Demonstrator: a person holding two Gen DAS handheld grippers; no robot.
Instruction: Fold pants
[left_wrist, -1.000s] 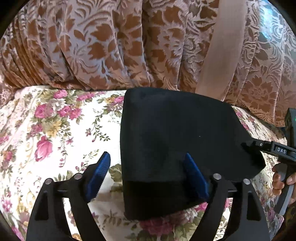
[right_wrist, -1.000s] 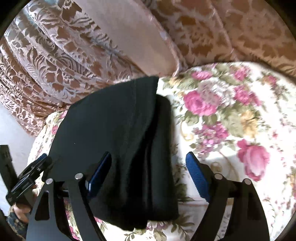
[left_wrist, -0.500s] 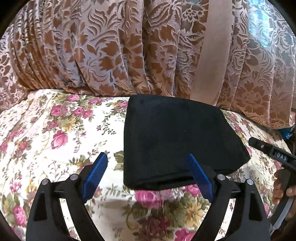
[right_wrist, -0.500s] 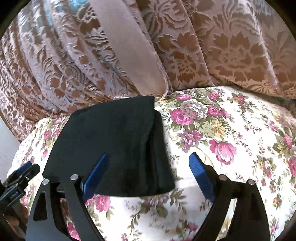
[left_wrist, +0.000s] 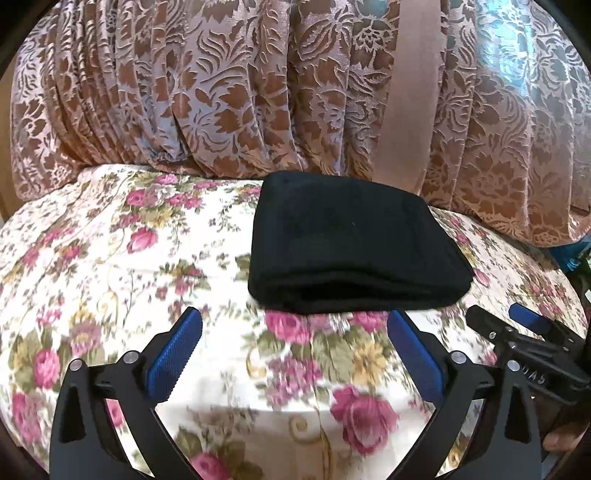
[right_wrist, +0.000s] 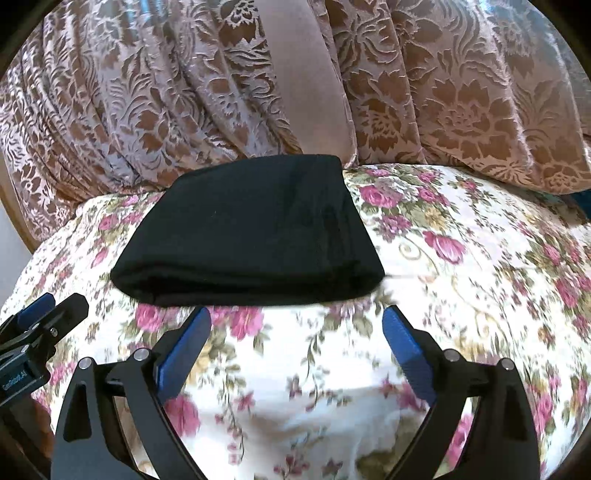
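The black pants (left_wrist: 351, 243) lie folded into a compact stack on the floral sheet (left_wrist: 110, 258), close to the curtain. In the right wrist view the same pants (right_wrist: 251, 232) sit ahead, slightly left of centre. My left gripper (left_wrist: 295, 343) hovers short of the stack's near edge, its jaws opening, with only sheet between the blue pads (left_wrist: 173, 354). My right gripper (right_wrist: 297, 341) also hangs back from the near edge, jaws opening wide, nothing between them. Each gripper shows in the other's view: the right gripper (left_wrist: 517, 332) at lower right, the left gripper (right_wrist: 37, 325) at lower left.
A brown patterned curtain (left_wrist: 258, 92) with a plain beige band (left_wrist: 413, 92) hangs right behind the pants. The floral sheet (right_wrist: 480, 277) stretches wide to the right. A hand (left_wrist: 561, 439) holds the right gripper's handle. A blue object (left_wrist: 572, 254) peeks out at the far right.
Both grippers have drawn back from the folded pants, which one second ago lay between their fingers, and have spread wider. The pants have stayed on the sheet.
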